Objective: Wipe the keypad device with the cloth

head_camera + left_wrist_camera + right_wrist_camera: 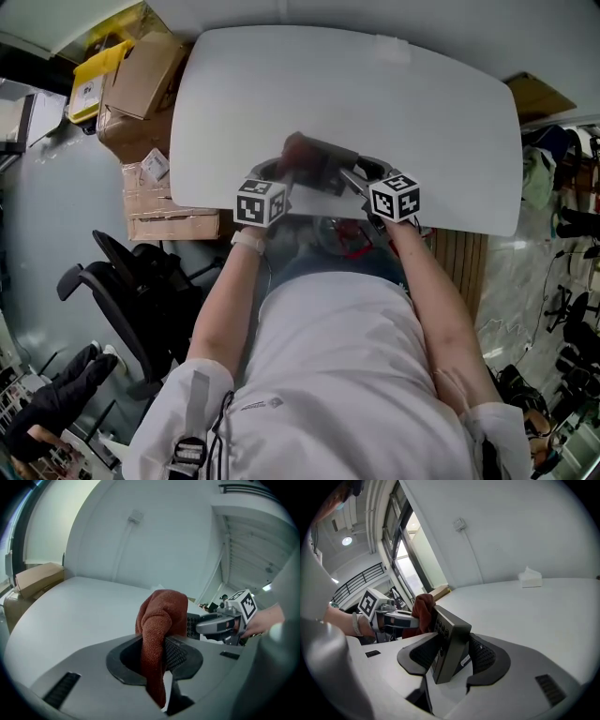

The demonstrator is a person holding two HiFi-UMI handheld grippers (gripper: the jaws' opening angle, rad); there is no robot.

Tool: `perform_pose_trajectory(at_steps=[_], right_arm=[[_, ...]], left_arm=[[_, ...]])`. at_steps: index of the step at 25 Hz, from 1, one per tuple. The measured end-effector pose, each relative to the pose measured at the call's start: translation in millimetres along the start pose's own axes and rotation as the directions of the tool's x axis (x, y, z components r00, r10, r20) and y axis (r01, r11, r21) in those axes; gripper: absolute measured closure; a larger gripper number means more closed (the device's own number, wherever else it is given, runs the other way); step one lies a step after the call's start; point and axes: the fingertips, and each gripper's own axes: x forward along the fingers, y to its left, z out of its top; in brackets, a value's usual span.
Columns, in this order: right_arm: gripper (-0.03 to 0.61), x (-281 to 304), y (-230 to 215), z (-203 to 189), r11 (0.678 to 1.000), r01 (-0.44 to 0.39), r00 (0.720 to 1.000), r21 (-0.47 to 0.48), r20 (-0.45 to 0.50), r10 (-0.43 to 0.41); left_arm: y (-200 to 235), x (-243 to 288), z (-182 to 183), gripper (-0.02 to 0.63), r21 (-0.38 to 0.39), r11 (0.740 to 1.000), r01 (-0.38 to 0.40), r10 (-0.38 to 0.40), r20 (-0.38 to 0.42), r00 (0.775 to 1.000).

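A dark grey keypad device (pixel 449 639) stands on edge between the jaws of my right gripper (pixel 452 657), which is shut on it. Its button face is turned toward the left gripper. A rust-red cloth (pixel 160 620) is bunched in my left gripper (pixel 154 657), which is shut on it. The cloth (pixel 423 612) lies against the keypad's far upper end. In the head view both grippers meet over the table's near edge: the left gripper (pixel 284 176) and the right gripper (pixel 360 180) have the device (pixel 326 165) between them. In the left gripper view the cloth hides most of the keypad (pixel 192 624).
The white table (pixel 375 103) stretches away ahead. A white tissue box (pixel 530 579) sits far back on it. Cardboard boxes (pixel 141 84) and a black office chair (pixel 131 291) stand to the table's left. Slatted panel (pixel 459 258) lies to the right.
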Motion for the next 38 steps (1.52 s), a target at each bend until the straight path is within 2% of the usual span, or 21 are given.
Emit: perform_pose_trajectory(at_steps=[5, 13, 18, 23, 29, 33, 38], right_arm=[[0.366, 0, 0, 0, 1.0, 0.001, 1.0, -0.002, -0.004, -0.001], [0.367, -2, 0, 0, 1.0, 0.013, 1.0, 0.007, 0.011, -0.013], [0.367, -1, -1, 0, 1.0, 0.016, 1.0, 0.009, 0.02, -0.017], [0.367, -2, -1, 0, 1.0, 0.021, 0.999, 0.016, 0.024, -0.022], [0.367, -1, 0, -1, 0.999, 0.026, 0.999, 0.019, 0.022, -0.027], [0.367, -1, 0, -1, 0.999, 0.029, 0.999, 0.02, 0.023, -0.029], [0.367, -2, 0, -2, 0.999, 0.033, 0.999, 0.031, 0.028, -0.034]], left_arm=[[4, 0, -21, 0.528, -0.023, 1.0, 0.002, -0.003, -0.029, 1.0], [7, -2, -63, 0.528, -0.031, 0.999, -0.018, 0.014, -0.143, 0.99], [-4, -5, -71, 0.528, 0.01, 1.0, -0.009, 0.011, -0.205, 0.979], [-37, -2, -34, 0.528, 0.037, 0.997, 0.066, -0.061, -0.114, 0.992], [-54, 10, 8, 0.528, 0.073, 0.992, 0.104, -0.101, -0.042, 0.994], [-56, 16, 20, 0.528, 0.074, 0.992, 0.106, -0.104, -0.025, 0.994], [-55, 21, 18, 0.528, 0.031, 0.992, 0.122, -0.122, -0.01, 0.993]])
